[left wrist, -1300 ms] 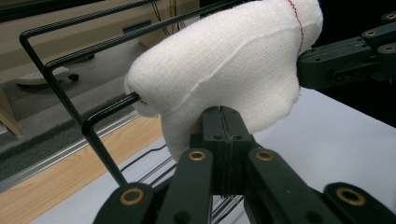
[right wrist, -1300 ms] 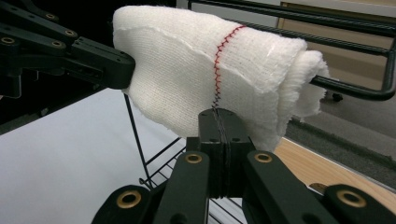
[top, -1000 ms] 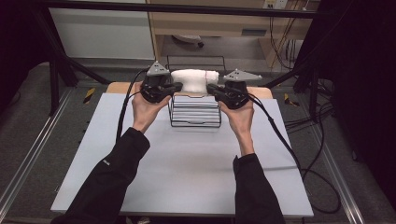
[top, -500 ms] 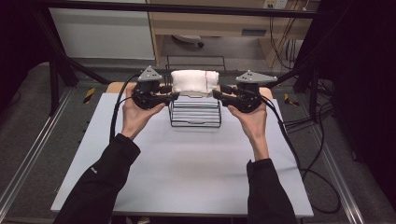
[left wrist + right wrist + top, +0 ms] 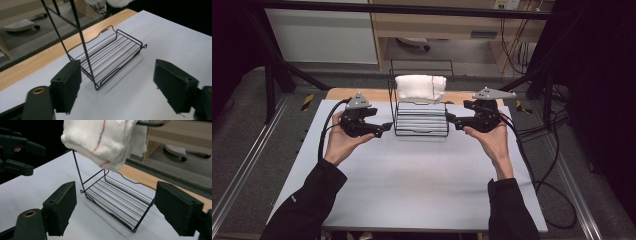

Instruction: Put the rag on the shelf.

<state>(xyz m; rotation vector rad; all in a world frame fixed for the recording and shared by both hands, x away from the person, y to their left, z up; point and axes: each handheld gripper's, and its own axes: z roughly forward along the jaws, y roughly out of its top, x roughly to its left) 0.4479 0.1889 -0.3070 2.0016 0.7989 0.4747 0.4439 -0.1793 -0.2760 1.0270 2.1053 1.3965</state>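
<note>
Table (image 5: 412, 190) white, wooden-edged; grey floor (image 5: 242, 150) around.

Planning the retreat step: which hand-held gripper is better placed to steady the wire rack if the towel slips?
Right, marginally. The right hand-held gripper sits close beside the rack, jaws open and empty. The left hand-held gripper is open too, lower. The towel hangs over the rack's top.

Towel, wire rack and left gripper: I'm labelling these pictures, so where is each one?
towel (image 5: 420, 88), high view, middle of the folded white cloth on the rack's top.
wire rack (image 5: 422, 125), high view, bars of its lower shelf.
left gripper (image 5: 384, 127), high view, between its open jaw tips.
</note>
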